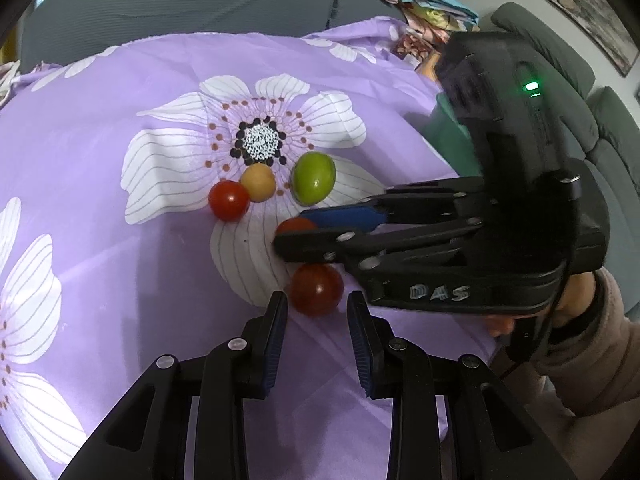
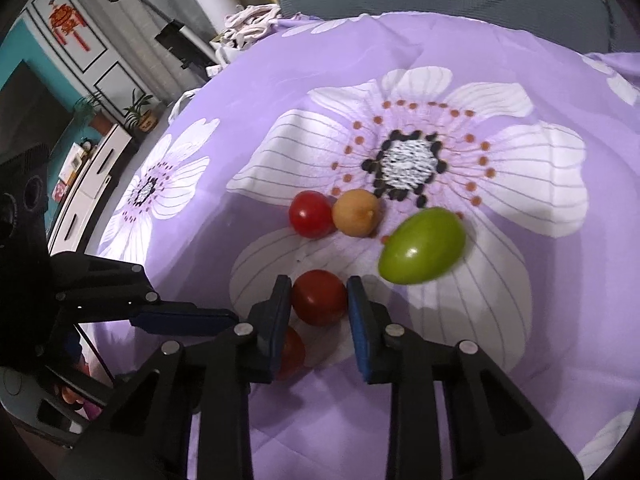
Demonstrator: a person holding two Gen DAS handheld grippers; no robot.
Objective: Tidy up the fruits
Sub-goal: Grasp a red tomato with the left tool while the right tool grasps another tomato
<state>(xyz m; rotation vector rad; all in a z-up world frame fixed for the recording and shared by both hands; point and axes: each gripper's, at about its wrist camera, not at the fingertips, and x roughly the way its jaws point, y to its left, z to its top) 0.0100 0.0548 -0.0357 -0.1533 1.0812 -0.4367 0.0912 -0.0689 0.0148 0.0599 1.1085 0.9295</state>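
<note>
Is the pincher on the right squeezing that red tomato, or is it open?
Shut on it: the right gripper has its pads touching both sides of the red tomato on the purple cloth.

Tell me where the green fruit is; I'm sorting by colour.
The green fruit lies on the purple floral cloth, right of the yellow fruit, just below the big flower's dark centre.
</note>
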